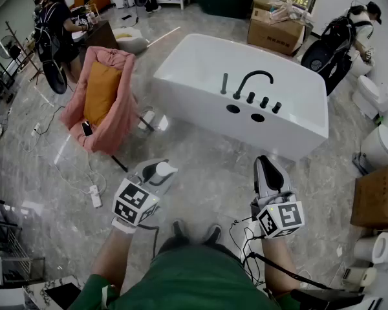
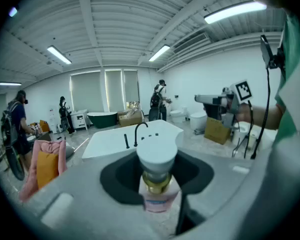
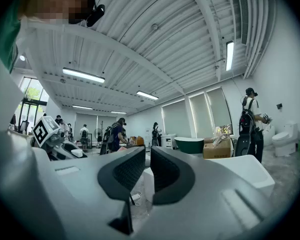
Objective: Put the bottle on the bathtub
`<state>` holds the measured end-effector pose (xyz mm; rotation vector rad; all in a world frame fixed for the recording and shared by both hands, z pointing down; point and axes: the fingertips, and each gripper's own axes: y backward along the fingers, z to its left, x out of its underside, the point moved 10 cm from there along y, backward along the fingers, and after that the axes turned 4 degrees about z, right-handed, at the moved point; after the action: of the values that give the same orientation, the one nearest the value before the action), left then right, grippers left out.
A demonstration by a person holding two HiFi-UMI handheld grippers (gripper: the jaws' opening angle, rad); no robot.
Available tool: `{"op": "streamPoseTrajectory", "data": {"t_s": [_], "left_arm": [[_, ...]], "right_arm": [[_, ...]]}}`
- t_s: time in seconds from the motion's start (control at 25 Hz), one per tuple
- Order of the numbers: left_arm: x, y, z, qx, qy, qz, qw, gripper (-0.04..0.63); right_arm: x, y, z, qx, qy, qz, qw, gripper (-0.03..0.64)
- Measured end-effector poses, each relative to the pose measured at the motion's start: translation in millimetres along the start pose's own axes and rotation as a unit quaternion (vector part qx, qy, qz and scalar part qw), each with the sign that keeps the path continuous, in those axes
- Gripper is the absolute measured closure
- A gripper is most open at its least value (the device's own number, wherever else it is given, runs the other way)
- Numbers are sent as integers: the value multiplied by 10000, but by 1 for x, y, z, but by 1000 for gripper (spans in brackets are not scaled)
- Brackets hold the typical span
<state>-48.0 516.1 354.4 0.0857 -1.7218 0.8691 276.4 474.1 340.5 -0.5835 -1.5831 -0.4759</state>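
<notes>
left gripper [image 2: 157,186]: jaws are pinching the white-capped bottle [image 2: 157,159], cap pointing forward along them
right gripper [image 3: 147,171]: jaws are sitting practically closed, holding nothing
bathtub [image 1: 200,76]: lying straight ahead of the bottle, well apart
my guess: left's doing the reaching

The bathtub [image 1: 194,76] is white and its faucet [image 1: 252,79] is black. The bottle [image 2: 157,156] has a white cap, a gold collar and a pale pink label. The left gripper [image 1: 156,173] and the right gripper [image 1: 269,170] are grey with black pads [image 3: 127,171]. Their cubes [image 1: 134,202] carry black-and-white square markers. At ten o'clock the armchair [image 1: 116,118] is pink and its cushion [image 1: 100,92] is orange. The floor [image 1: 207,173] is grey and marbled.
</notes>
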Motion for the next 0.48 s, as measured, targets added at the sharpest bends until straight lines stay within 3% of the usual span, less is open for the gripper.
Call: {"op": "streamPoseTrajectory", "data": {"t_s": [0.48], "left_arm": [[-19,-12,-1,-62,288,-6,9996,446]], "right_arm": [[-11,13,-29,-258,-254,-85,9993,586]]}}
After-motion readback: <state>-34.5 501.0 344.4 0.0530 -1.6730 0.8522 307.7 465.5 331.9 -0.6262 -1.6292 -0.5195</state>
